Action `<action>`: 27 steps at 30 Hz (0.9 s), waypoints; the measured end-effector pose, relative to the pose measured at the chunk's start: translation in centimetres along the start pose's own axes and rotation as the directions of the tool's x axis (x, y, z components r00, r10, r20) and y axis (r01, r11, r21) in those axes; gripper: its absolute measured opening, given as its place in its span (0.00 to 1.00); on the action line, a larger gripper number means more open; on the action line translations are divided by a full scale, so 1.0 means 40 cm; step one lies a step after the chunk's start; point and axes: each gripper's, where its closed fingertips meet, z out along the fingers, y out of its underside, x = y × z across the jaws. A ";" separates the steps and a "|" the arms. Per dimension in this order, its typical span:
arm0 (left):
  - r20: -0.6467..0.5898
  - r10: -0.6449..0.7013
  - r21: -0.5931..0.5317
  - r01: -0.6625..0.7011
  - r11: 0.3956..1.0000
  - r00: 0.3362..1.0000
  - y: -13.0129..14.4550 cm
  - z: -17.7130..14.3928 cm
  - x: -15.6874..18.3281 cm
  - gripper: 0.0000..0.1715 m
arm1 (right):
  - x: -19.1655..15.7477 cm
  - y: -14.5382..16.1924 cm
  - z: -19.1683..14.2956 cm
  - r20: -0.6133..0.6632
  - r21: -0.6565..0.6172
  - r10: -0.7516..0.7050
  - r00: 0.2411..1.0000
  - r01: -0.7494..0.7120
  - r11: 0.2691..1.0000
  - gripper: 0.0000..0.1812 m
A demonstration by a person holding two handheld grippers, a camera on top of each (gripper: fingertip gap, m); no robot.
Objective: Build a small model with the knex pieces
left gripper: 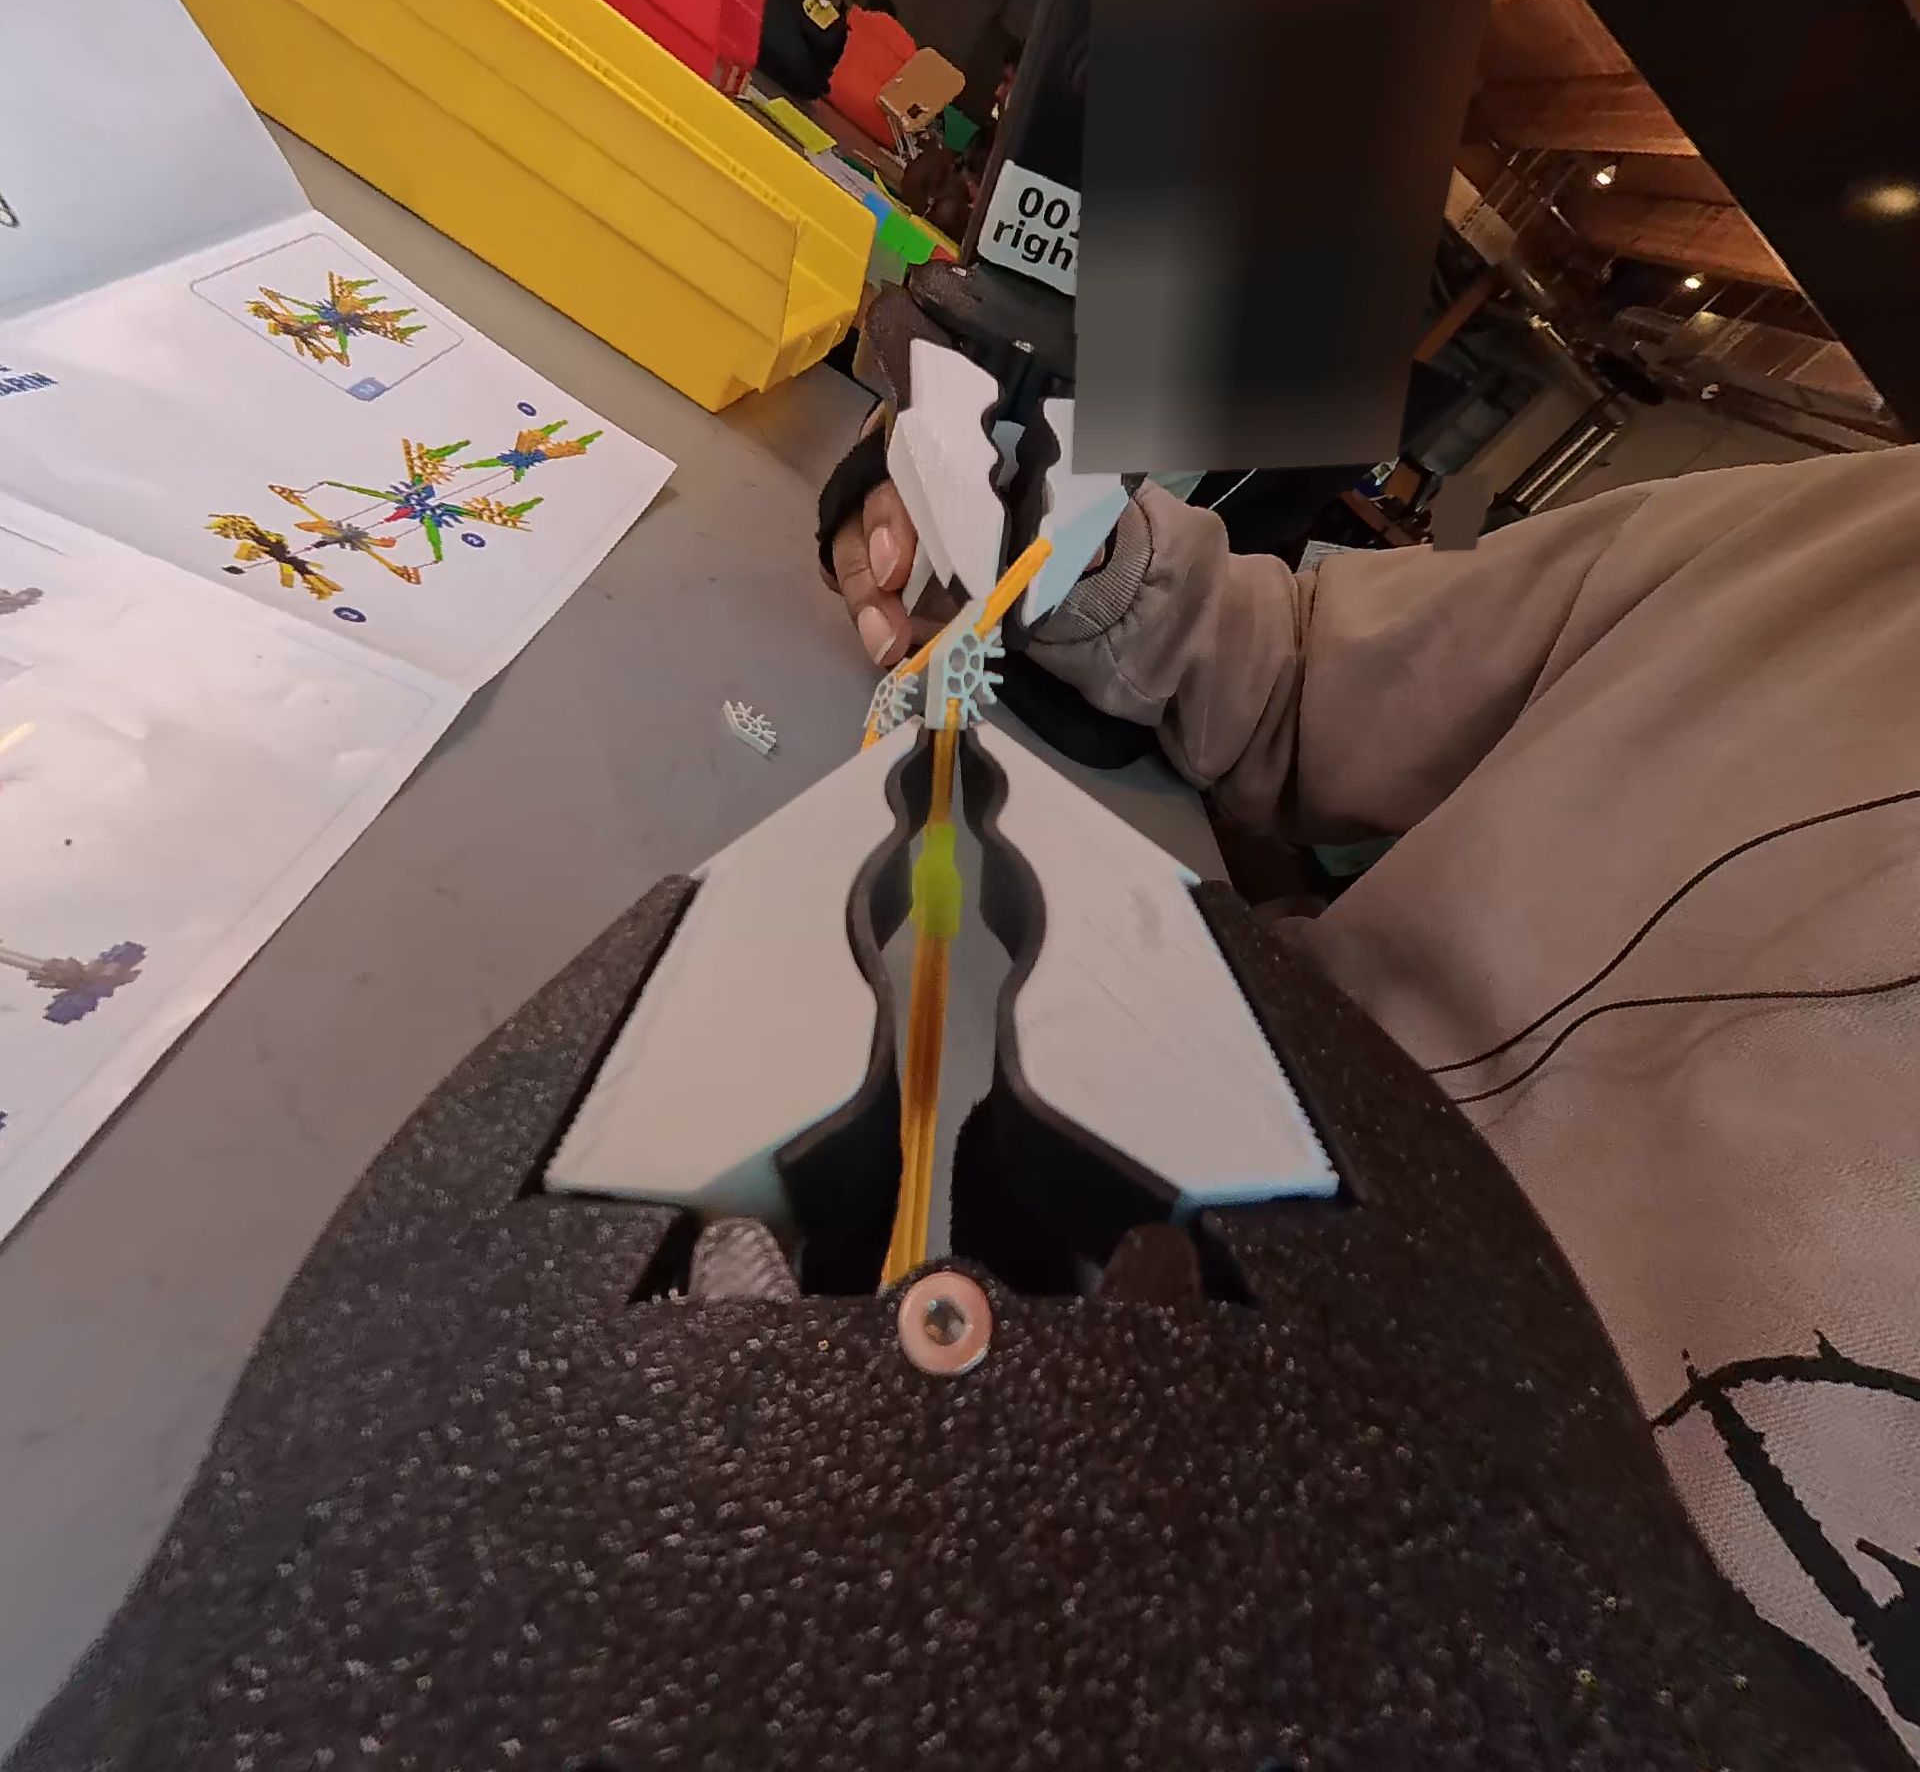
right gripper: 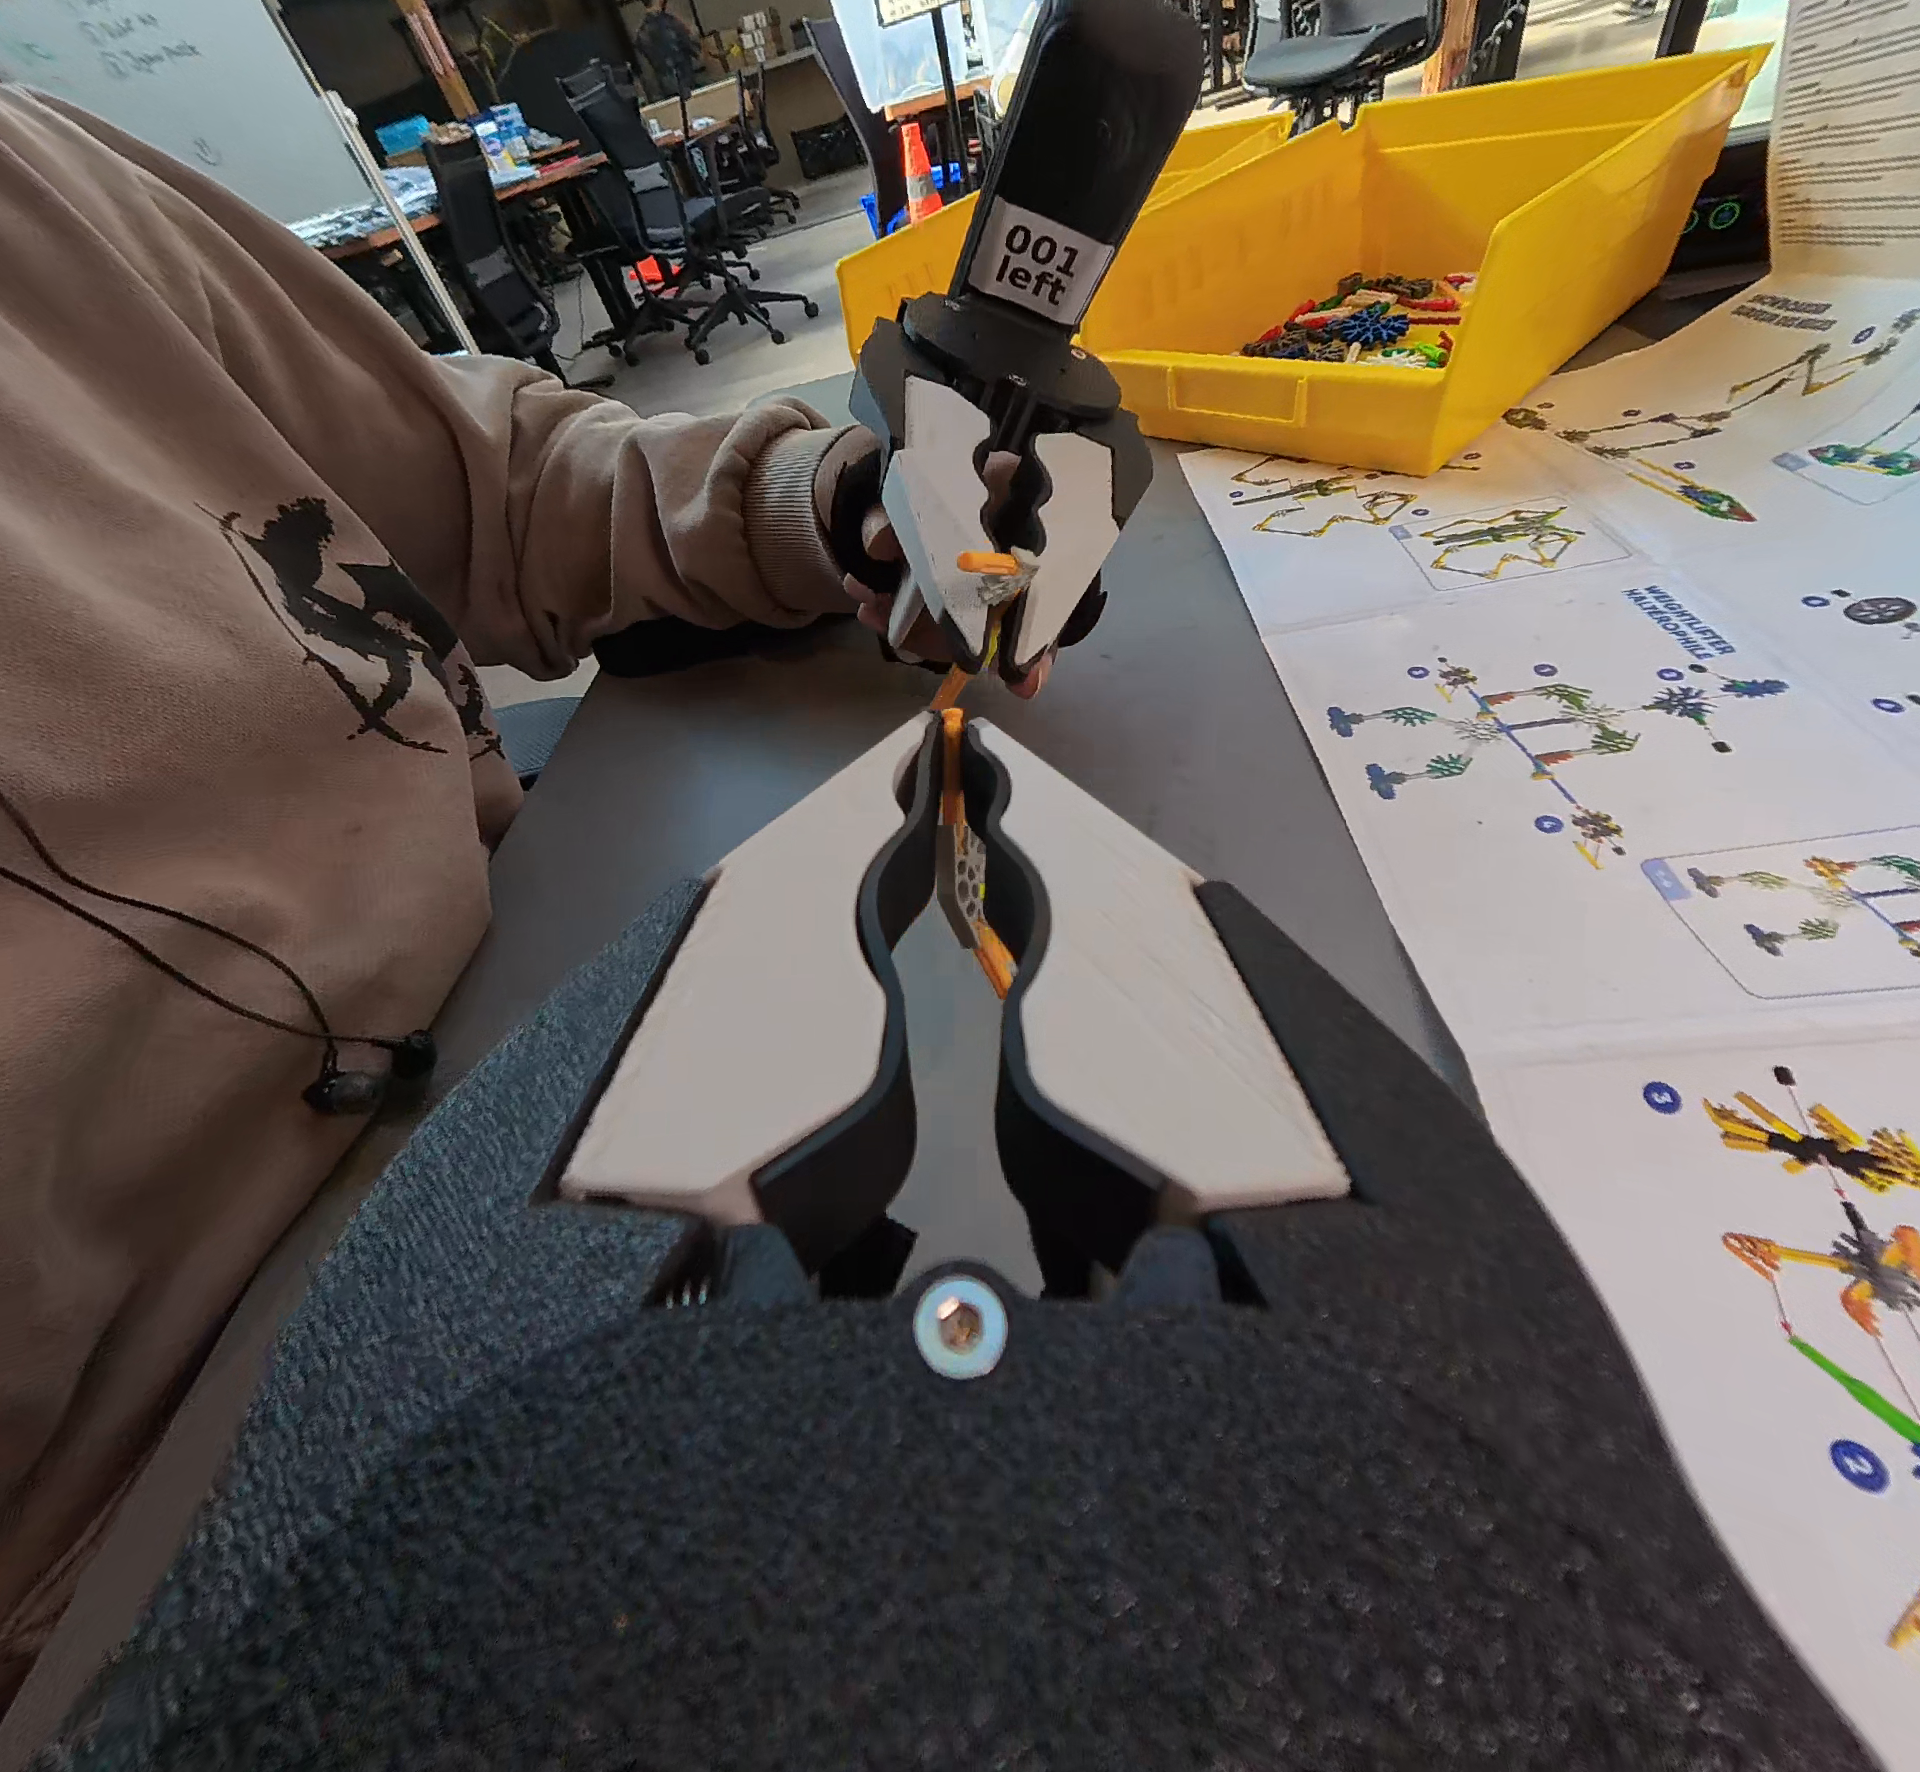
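My left gripper point(left gripper: 940, 735) is shut on an orange rod point(left gripper: 925, 1016) that carries a yellow-green piece point(left gripper: 935, 875). Just past its tips, the rod joins two grey snowflake connectors point(left gripper: 971, 673). A second orange rod point(left gripper: 1013, 579) runs from there up into my right gripper point(left gripper: 997, 590), held by a gloved hand. In the right wrist view, my right gripper point(right gripper: 951, 725) is shut on an orange rod point(right gripper: 951, 766) with a grey connector point(right gripper: 961, 881) between its fingers. My left gripper point(right gripper: 982, 662) faces it tip to tip, above the grey table point(right gripper: 1143, 642).
A loose grey connector point(left gripper: 750, 727) lies on the table. Yellow bins point(left gripper: 499, 91) stand behind; one point(right gripper: 1403, 268) holds several coloured pieces point(right gripper: 1351, 330). Building instruction sheets point(left gripper: 343, 434) point(right gripper: 1558, 735) cover the table's side. A person's beige sleeve point(left gripper: 1455, 683) is close by. The grippers are tip to tip, or close to it.
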 end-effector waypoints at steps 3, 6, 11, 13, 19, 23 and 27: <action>0.014 0.004 0.001 -0.004 1.000 1.000 -0.002 -0.001 -0.003 0.01 | 0.019 0.010 0.004 -0.054 -0.030 -0.017 0.998 0.015 0.999 0.09; 0.062 0.052 -0.033 -0.050 0.998 0.997 0.009 0.005 -0.012 0.01 | 0.032 -0.033 -0.003 -0.131 0.037 -0.043 0.990 0.048 0.998 0.19; 0.092 0.124 -0.054 -0.120 0.991 0.988 0.016 0.024 -0.001 0.01 | 0.013 -0.024 0.021 -0.142 -0.012 -0.055 0.988 0.054 0.998 0.10; 0.101 0.150 -0.071 -0.144 0.987 0.983 0.023 0.031 0.000 0.01 | 0.003 -0.024 0.030 -0.118 0.005 -0.037 0.992 0.038 0.999 0.03; 0.037 0.152 -0.047 -0.150 0.988 0.988 0.016 0.033 0.032 0.12 | -0.002 -0.031 0.022 -0.070 0.038 0.017 0.997 -0.014 0.999 0.01; 0.003 0.100 -0.002 -0.100 0.995 0.995 -0.003 0.026 0.041 0.11 | -0.002 -0.028 0.026 -0.060 0.046 0.031 0.998 -0.028 0.999 0.01; -0.020 0.111 -0.007 -0.111 0.994 0.994 -0.003 0.022 0.053 0.02 | -0.023 -0.025 0.036 0.000 0.052 0.047 0.999 -0.047 0.998 0.01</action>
